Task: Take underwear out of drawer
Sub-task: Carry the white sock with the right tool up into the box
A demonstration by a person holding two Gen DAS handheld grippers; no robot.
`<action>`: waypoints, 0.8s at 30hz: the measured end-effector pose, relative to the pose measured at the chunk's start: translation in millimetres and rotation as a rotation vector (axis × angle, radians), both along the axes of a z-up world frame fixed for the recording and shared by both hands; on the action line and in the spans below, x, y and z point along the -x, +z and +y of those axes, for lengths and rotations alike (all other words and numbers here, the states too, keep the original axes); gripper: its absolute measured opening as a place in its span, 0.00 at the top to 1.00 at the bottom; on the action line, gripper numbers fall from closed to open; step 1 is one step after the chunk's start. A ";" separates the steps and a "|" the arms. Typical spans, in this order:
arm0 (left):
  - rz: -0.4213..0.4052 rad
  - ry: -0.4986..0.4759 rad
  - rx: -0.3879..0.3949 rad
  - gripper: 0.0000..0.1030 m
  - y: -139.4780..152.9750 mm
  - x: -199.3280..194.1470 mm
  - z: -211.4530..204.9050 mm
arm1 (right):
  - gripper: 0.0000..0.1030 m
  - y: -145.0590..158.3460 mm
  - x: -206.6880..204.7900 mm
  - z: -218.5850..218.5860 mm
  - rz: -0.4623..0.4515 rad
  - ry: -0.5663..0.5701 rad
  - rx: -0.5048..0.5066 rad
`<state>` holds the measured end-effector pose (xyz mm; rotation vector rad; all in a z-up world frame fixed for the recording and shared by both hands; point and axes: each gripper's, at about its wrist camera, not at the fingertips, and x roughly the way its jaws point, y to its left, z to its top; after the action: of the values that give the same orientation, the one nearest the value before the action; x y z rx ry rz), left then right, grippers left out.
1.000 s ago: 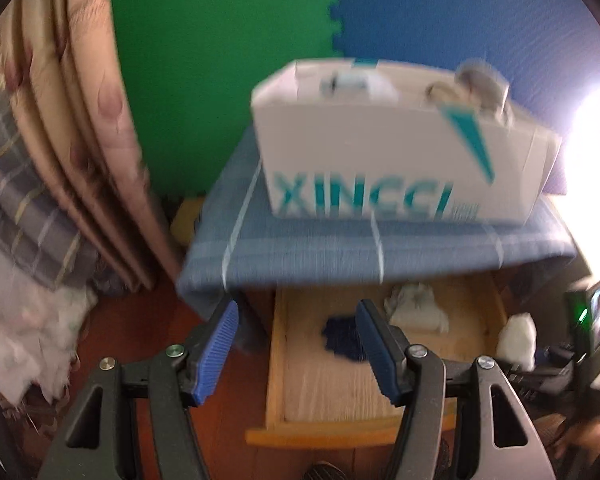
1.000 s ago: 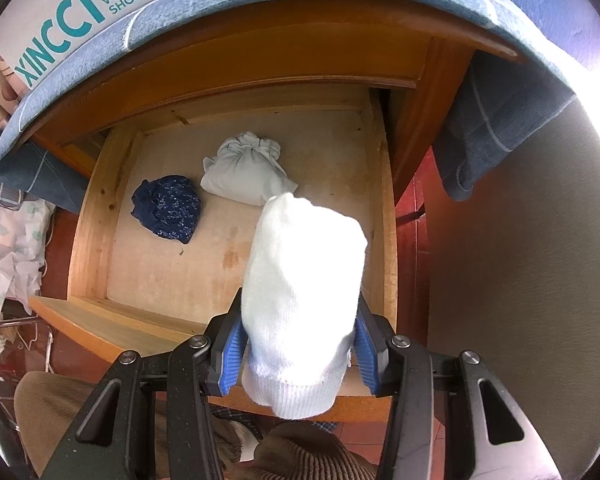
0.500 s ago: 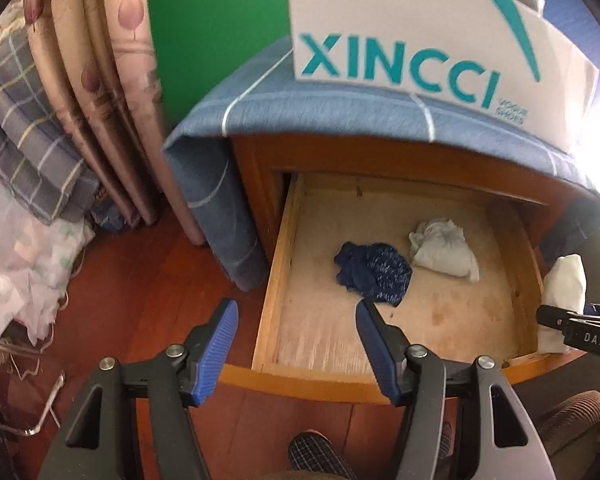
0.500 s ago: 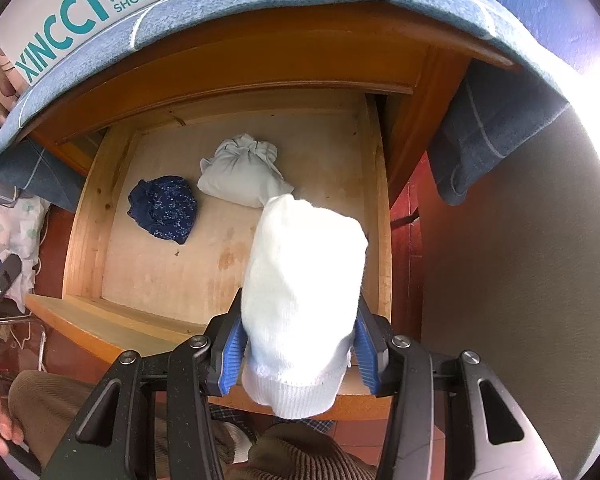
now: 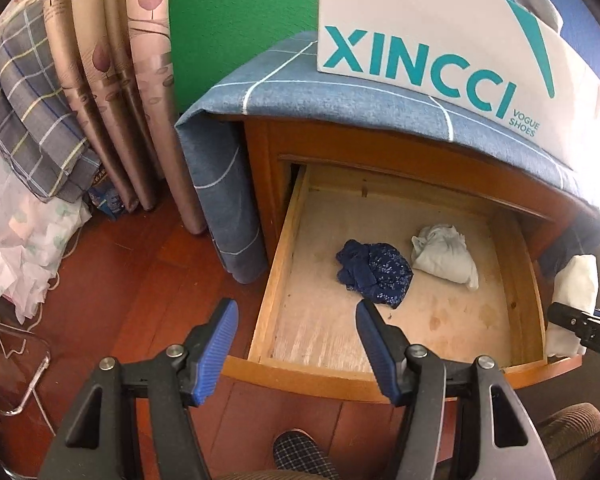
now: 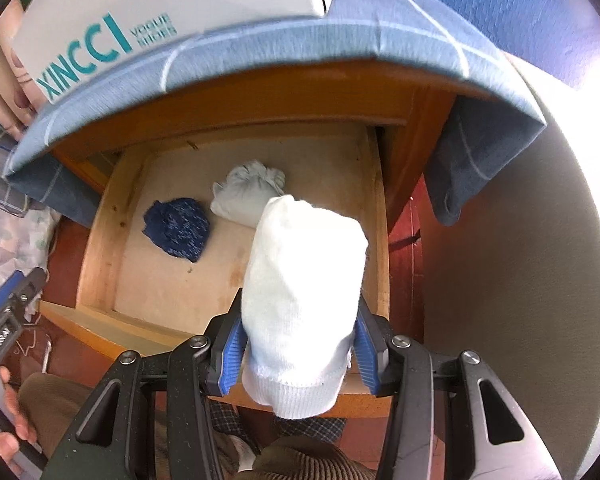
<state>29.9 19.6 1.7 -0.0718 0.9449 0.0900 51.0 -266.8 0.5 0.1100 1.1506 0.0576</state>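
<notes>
Above the front right corner of the open drawer (image 6: 100, 240), the right gripper (image 6: 298, 344) is clenched on a soft, light white underwear roll (image 6: 304, 292), best pinched mid-bundle, while the left gripper (image 5: 296, 344) hangs released beside the drawer's front left corner.

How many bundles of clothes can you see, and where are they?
3. A dark blue bundle lies on the drawer floor, a pale grey bundle beside it nearer the back, and a white bundle is held in the right gripper. None seem hidden.
</notes>
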 end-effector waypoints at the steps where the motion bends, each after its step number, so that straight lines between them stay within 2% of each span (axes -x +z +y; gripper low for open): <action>1: 0.004 0.003 0.007 0.39 -0.5 -0.8 1.4 | 0.57 1.9 0.5 -0.7 -0.002 -0.003 -0.014; 10: 0.010 0.016 0.054 0.39 -2.5 -1.5 8.1 | 0.57 45.3 3.3 -3.2 -0.059 0.014 -0.036; 24: 0.013 0.023 0.074 0.39 -3.0 -1.9 10.9 | 0.57 166.9 -8.5 -7.6 -0.223 0.067 -0.019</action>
<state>31.8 30.6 -1.3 -0.1505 0.9609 0.0764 59.4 -274.3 167.5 0.0801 0.9310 0.1369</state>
